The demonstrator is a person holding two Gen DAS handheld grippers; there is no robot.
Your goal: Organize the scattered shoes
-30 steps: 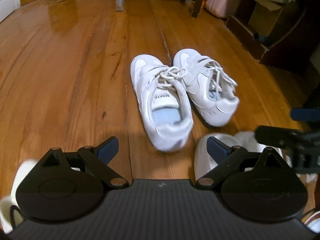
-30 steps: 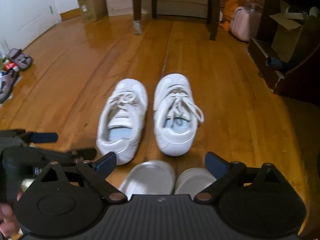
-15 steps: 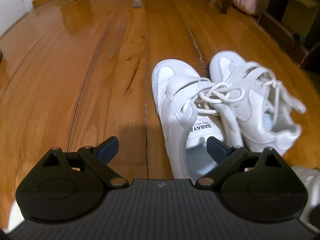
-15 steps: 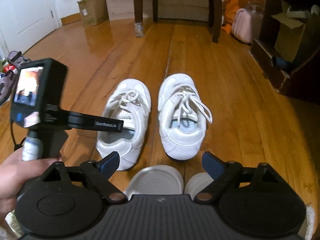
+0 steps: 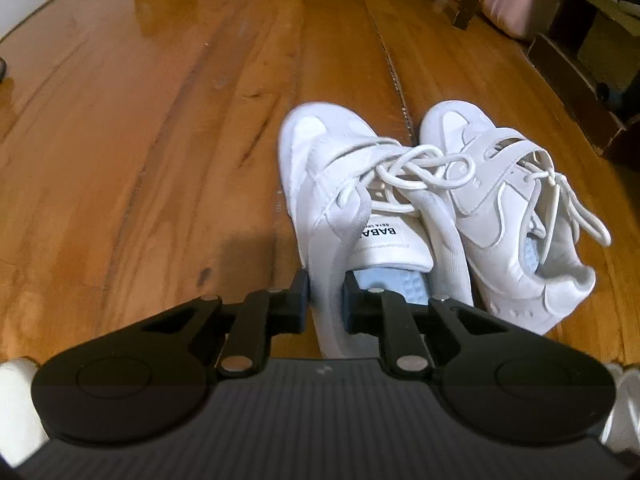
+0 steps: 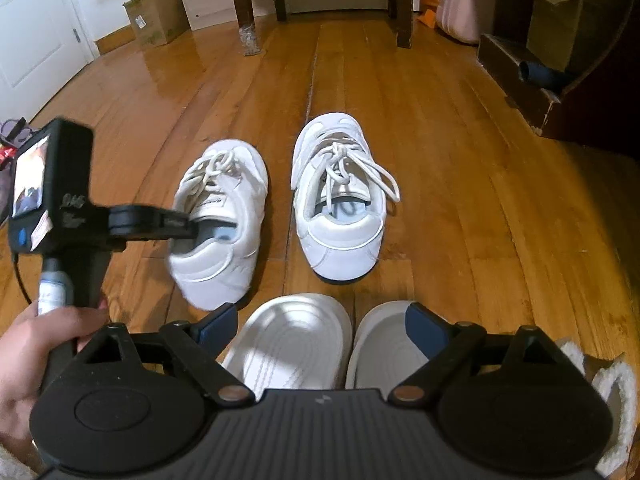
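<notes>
Two white lace-up sneakers sit on the wooden floor. My left gripper is shut on the left collar wall of the left sneaker, near its heel. From the right wrist view that left sneaker looks tilted, with the left gripper reaching into its opening. The right sneaker stands flat beside it, also seen as the right sneaker. My right gripper is open above a pair of white slippers, holding nothing.
A person's hand holds the left tool at lower left. Dark chair legs, a cardboard box, a pink case and a dark wooden shelf line the far and right sides. Small shoes lie at far left.
My left gripper has moved forward and shut on the left sneaker's collar; it was open half a second ago. The left sneaker now tilts. The right gripper has barely moved.
</notes>
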